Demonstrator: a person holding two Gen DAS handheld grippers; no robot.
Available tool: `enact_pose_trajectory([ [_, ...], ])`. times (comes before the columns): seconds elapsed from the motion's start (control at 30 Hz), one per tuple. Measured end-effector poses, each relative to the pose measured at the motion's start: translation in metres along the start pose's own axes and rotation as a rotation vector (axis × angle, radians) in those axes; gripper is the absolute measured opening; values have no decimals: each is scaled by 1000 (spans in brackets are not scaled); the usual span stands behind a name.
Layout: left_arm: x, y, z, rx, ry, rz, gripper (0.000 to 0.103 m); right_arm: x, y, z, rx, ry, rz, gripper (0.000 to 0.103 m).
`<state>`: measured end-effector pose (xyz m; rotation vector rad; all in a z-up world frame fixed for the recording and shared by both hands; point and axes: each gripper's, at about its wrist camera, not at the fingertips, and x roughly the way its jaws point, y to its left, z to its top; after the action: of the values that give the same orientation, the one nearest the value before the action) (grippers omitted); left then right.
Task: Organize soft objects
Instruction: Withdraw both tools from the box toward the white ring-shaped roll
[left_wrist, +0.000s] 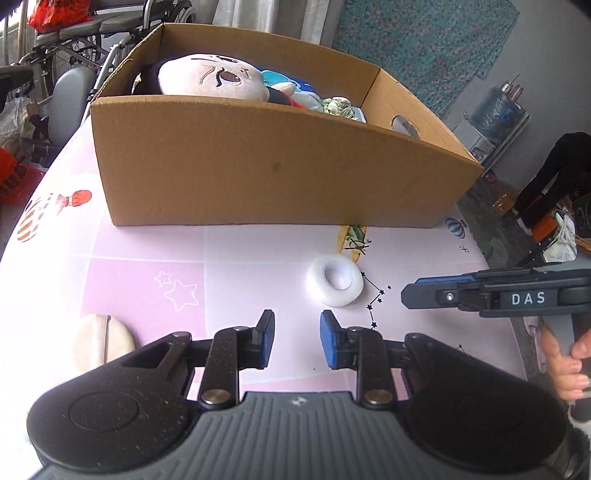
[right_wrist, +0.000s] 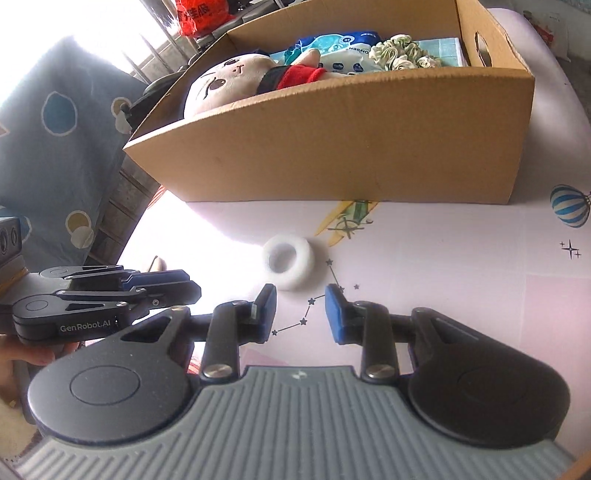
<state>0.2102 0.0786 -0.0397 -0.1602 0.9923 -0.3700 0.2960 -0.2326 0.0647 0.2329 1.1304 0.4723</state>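
We hold left gripper (left_wrist: 297, 339) and right gripper (right_wrist: 300, 314) low over pink table (left_wrist: 147, 277), both parted, empty. White ring (left_wrist: 335, 280) lies between them and box (left_wrist: 258, 166). Doll (left_wrist: 210, 77), packs, scrunchie (right_wrist: 400, 51) inside box. Cream pad (left_wrist: 103, 341) near left edge.

Bright daylight pours in from the window (right_wrist: 48, 62), washing out the desk's (right_wrist: 207, 221) left edge; fisheye bending curves the cardboard box (left_wrist: 258, 162); focus stays sharp.
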Motion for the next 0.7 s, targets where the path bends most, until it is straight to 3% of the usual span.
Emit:
enact_pose_trajectory([
  [0.27, 8, -17, 13, 62, -7, -21, 28, 5, -2, 10, -9, 15, -13, 29],
  [0.7, 23, -13, 17, 11, 9, -24, 28, 19, -21, 15, 74, 23, -5, 29],
])
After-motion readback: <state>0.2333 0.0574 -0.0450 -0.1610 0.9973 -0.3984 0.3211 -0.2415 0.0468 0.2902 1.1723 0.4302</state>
